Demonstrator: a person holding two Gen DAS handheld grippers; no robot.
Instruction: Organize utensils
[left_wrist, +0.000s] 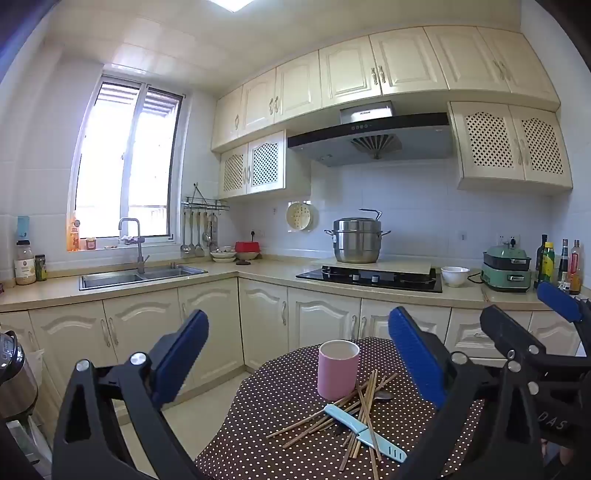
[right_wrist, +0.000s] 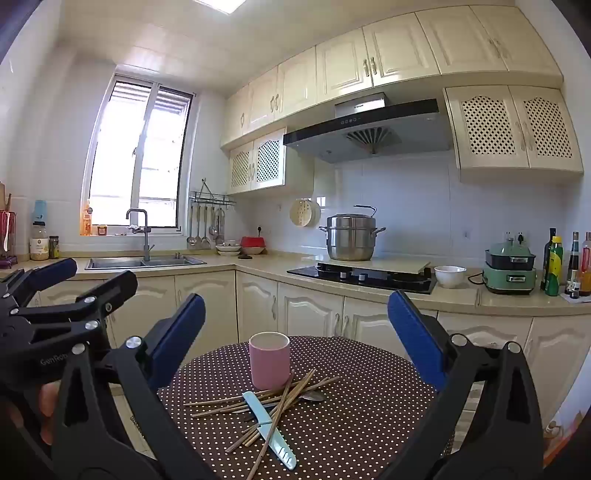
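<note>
Both claws hang spread wide and empty above the near side of the surface (right_wrist: 369, 424): the left claw (left_wrist: 295, 354) and the right claw (right_wrist: 295, 332) side by side. Below them the chopsticks (right_wrist: 266, 402) lie crisscrossed mid-surface, touching the foot of the pink cup (right_wrist: 269, 360). They look light, stiff and thin, likely to roll or slip; a free end fanning toward the near edge seems the best hold. The blue knife (right_wrist: 269, 430) lies across the pile and a spoon (right_wrist: 314, 396) is tucked under it. The cup could tip if knocked. The surface's far and right parts offer room.
</note>
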